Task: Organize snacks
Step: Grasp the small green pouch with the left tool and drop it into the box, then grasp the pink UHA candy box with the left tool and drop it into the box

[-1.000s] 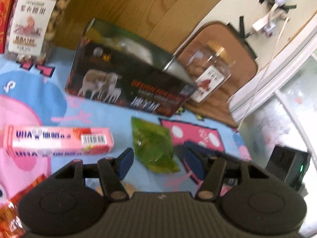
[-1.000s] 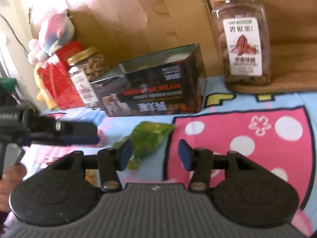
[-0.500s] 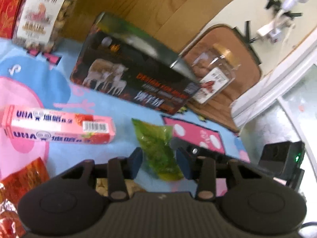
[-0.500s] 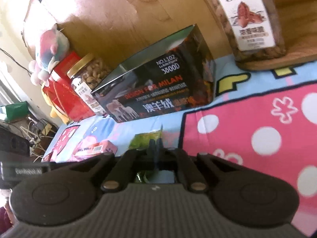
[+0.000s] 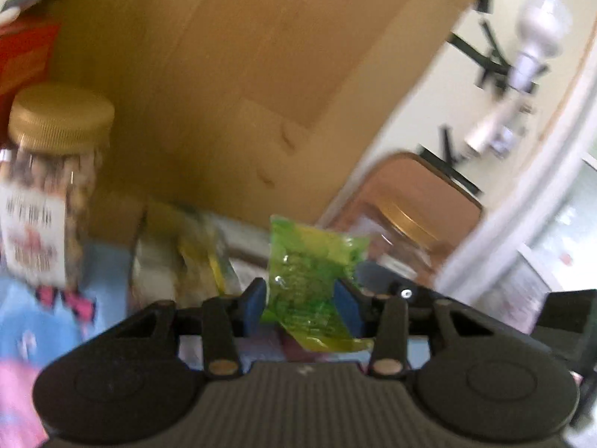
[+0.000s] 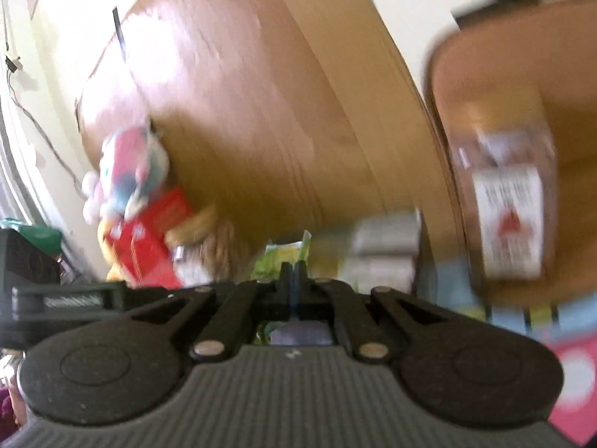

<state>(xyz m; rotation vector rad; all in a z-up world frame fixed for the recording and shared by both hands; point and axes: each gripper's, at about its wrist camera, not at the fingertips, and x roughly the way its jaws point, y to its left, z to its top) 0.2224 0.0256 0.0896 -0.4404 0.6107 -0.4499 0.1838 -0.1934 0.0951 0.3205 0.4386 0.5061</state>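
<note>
A gold-lidded clear nut jar (image 5: pixel 56 194) stands at left, a wooden board (image 5: pixel 224 93) behind. The crinkly green snack packet (image 5: pixel 311 283) sits centre frame (lifted off the cloth since earlier) between the opening left gripper (image 5: pixel 301 308); the right gripper (image 6: pixel 293 280) is clenched on its edge.

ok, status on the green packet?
Left gripper jaws opening, green packet between its pads. Right gripper shut on the packet's edge. Packet lifted; box ahead, nothing blocking.
</note>
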